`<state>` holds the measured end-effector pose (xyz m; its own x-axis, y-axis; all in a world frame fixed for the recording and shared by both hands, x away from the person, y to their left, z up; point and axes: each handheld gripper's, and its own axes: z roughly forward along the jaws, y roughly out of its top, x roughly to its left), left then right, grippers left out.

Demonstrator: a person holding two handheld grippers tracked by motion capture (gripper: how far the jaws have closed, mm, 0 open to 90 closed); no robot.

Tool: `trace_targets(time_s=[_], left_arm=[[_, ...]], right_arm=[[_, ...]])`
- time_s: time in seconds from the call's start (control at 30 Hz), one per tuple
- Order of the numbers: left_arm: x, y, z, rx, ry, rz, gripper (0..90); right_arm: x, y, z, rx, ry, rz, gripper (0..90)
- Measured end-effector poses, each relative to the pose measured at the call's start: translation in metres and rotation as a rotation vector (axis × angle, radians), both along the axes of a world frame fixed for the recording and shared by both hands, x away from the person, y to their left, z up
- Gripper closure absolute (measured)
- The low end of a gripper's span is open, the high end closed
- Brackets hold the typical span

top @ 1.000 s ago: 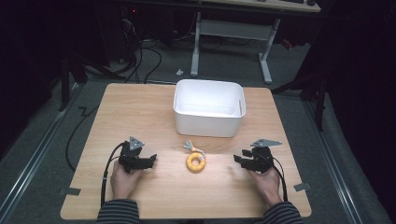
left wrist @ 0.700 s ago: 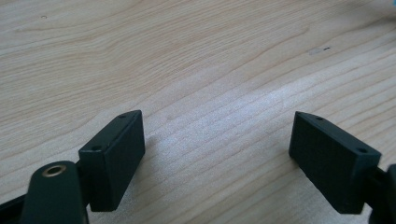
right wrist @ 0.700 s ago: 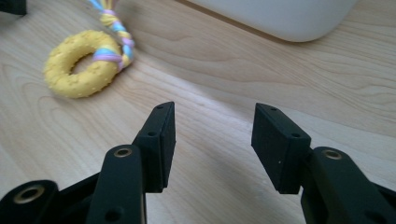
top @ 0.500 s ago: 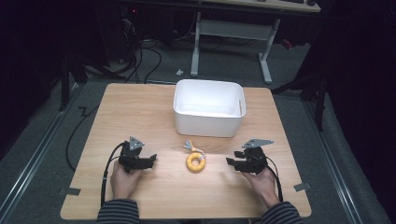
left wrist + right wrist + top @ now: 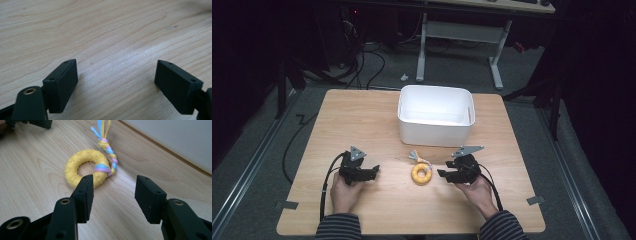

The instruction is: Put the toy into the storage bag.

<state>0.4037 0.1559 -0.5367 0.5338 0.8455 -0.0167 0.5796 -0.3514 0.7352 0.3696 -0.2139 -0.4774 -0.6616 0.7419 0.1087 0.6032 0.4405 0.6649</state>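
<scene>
Plainly, the yellow ring toy [image 5: 421, 174] with its braided rope tail [image 5: 416, 157] lies flat on the desk [image 5: 362, 120], just in front of the white bin [image 5: 435, 116], its tail running from the ring up toward the bin wall. The right hand-held gripper [image 5: 443, 173] sits just beside the ring on the side away from the left one, jaws parted and empty and aimed at it; in the right gripper view the ring [image 5: 86, 167] lies just ahead, off toward one jaw. The left hand-held gripper [image 5: 374, 171], also released over bare wood, lies farther from the ring, so the right hand looks better placed to reach.
</scene>
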Motion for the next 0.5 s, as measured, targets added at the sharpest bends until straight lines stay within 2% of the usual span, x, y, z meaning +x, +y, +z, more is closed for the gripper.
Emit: trace_targets(time_s=[0.33,0.5], left_arm=[[0.000,0.000,0.000,0.001,0.000,0.000,18.8],[0.000,0.000,0.000,0.003,-0.001,-0.002,18.6]], right_arm=[[0.010,0.018,-0.005,-0.024,0.013,0.023,47.2],[0.020,0.028,-0.005,-0.037,0.026,0.032,44.9]])
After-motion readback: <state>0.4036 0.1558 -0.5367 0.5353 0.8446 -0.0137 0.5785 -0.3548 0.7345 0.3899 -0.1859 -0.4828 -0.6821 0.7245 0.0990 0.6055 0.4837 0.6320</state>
